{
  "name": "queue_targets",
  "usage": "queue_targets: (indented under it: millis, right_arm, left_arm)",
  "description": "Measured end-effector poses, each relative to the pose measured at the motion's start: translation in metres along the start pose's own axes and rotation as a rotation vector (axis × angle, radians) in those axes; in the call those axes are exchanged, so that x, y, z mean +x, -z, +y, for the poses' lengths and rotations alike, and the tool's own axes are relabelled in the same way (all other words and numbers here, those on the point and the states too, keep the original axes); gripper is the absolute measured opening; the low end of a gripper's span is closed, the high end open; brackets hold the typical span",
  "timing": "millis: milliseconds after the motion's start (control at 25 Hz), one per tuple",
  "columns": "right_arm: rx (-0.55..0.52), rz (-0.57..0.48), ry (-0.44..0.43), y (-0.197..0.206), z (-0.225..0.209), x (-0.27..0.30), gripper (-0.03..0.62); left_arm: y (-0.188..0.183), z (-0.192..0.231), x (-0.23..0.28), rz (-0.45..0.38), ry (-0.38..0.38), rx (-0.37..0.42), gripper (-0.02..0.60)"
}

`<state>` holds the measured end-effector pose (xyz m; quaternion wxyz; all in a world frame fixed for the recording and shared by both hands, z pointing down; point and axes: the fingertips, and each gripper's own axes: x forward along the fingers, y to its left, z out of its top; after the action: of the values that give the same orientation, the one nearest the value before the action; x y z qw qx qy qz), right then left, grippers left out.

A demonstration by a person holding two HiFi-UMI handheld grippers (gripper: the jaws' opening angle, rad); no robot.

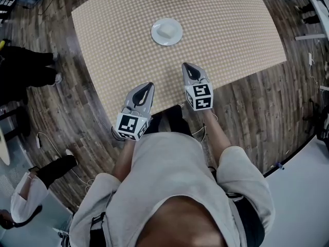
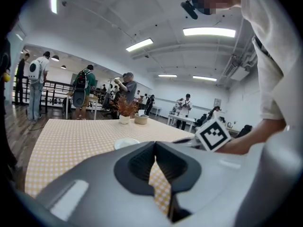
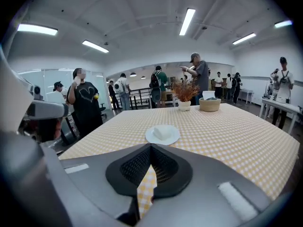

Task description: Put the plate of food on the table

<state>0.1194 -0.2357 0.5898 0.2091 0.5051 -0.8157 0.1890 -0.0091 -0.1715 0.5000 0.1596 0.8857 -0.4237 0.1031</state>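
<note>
White plate (image 1: 166, 32) on checked table (image 1: 231, 30); left gripper (image 1: 148, 88), right gripper (image 1: 187, 68) closed, empty.

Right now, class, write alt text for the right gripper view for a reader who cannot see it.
A white plate of pale food sits on a yellow checkered table, beyond the shut, empty right claw. People stand behind.

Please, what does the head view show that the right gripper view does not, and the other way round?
Only the head view: the person's torso and the marker cubes on the left claw and the right claw, seen from above.
Only the right gripper view: a potted plant and a basket at the table's far end, people standing behind, and ceiling lights.
Both: the checkered table, the white plate with pale food resting on it, and the right claw, shut and empty.
</note>
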Motion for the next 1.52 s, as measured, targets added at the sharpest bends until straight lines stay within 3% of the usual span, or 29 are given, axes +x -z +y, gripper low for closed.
queue_targets:
  millis: [240, 520, 1520]
  right_arm:
    - [0.034, -0.107, 0.046, -0.017, 0.021, -0.066, -0.003]
    - [0.052, -0.145, 0.106, -0.019, 0.027, -0.116, -0.003]
    - [-0.004, -0.206, 0.083, -0.057, 0.046, -0.111, -0.003]
  left_arm:
    - [-0.013, -0.012, 0.006, -0.016, 0.052, 0.033, 0.008]
    - [-0.028, -0.029, 0.008, -0.044, 0.093, 0.065, 0.008]
    - [-0.057, -0.022, -0.014, -0.123, 0.058, 0.111, 0.008]
